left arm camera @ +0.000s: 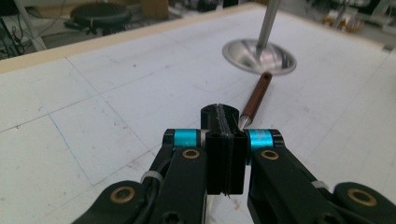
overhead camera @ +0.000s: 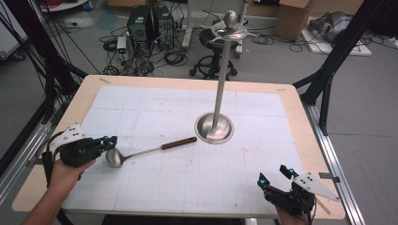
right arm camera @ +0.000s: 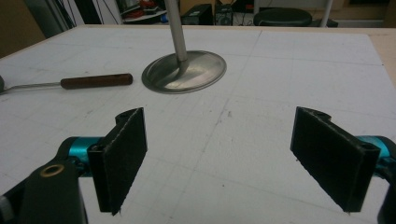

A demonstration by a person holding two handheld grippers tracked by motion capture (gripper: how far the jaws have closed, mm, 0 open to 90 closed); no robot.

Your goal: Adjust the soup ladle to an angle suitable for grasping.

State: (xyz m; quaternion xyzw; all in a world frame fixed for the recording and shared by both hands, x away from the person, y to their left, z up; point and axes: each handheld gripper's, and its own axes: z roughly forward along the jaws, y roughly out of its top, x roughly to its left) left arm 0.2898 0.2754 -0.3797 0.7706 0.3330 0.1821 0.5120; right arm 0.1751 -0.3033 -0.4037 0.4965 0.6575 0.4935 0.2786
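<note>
Steel and brown wood made up the ladle (overhead camera: pixel 141 152), which lay on the tabletop (overhead camera: pixel 42 183) toward its left side, bowl near the left gripper (overhead camera: pixel 110 140) and handle pointing toward the stand (overhead camera: pixel 214 127). The left gripper's fingers (left arm camera: pixel 225 154) were pressed together just above the ladle's thin shaft beside the bowl; whether they pinched the shaft could not be told. Just past the handle's end stood the stand's round metal base, its tall pole rising to a ringed top with a knob. Well apart, at the near right corner, the right gripper (overhead camera: pixel 273 176) rested with its fingers (right arm camera: pixel 122 154) spread wide over nothing. A white gridded mat (overhead camera: pixel 187 112) covered the wooden tabletop. Beyond it were a grey floor, a black stool (overhead camera: pixel 213 61), computer towers (overhead camera: pixel 150 26), tangled cables and cardboard boxes.
</note>
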